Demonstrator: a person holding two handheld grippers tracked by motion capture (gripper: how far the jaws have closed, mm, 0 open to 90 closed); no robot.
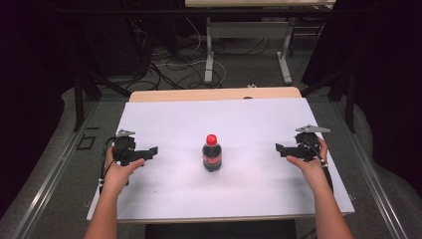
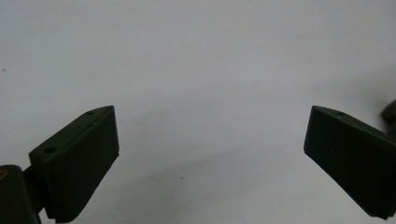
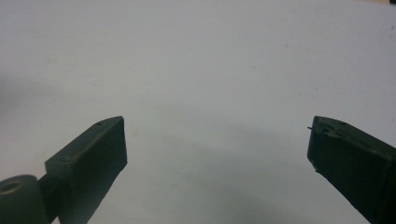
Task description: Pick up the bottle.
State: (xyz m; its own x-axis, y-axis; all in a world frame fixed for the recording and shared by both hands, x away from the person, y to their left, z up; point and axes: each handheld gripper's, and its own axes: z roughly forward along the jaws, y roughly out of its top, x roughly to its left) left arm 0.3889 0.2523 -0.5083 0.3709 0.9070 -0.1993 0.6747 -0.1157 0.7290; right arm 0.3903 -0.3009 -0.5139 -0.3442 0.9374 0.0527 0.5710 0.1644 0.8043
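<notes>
Both grippers, left (image 1: 152, 151) and right (image 1: 279, 148), gape wide, empty, well apart from the bottle (image 1: 212, 153); we fear a one-sided nudge could topple it.

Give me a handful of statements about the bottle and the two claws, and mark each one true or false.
1. The bottle stands upright on the white table. True.
2. The bottle's cap is blue. False: it is red.
3. The left claw is shut on the bottle. False: its jaws are open with nothing between them, off to the bottle's left.
4. The right claw is open with nothing between its jaws. True.
5. The bottle is between the two claws. True.
</notes>
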